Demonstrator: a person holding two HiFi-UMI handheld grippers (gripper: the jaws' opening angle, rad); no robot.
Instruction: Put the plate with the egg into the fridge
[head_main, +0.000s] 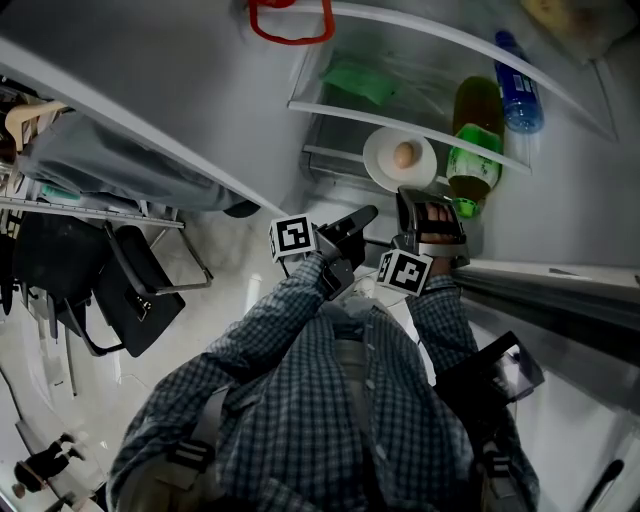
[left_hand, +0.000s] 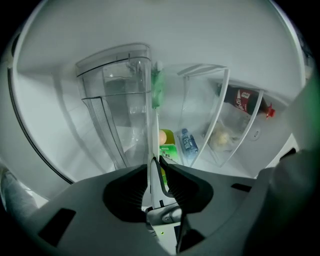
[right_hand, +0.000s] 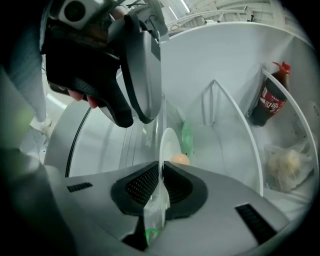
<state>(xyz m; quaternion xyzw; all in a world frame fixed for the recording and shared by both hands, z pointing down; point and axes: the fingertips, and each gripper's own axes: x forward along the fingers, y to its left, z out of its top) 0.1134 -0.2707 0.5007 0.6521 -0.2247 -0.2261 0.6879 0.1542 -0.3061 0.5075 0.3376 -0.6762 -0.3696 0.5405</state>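
Two grippers up at the open fridge (head_main: 400, 50); right gripper (head_main: 420, 197) (right_hand: 161, 172) is pinched tight on the near rim of the plate (head_main: 385, 172) (right_hand: 167, 142), pads pressing both faces. Egg (head_main: 405, 154) (right_hand: 180, 159) sits mid-plate; plate level. Plate is inside the fridge at the front edge of a glass shelf (head_main: 340, 112), just beside a green bottle (head_main: 472, 160); can't tell whether it rests on the shelf or hangs from the grip. Left gripper (head_main: 366, 213) (left_hand: 156, 167) sits just left of the right one; jaws spread, pads clear of a thin pale edge running between them; can't tell if that edge is plate rim or shelf. Blue bottle (head_main: 518, 95) near the green one; dark red-capped bottle (right_hand: 270, 100) in a clear bin.
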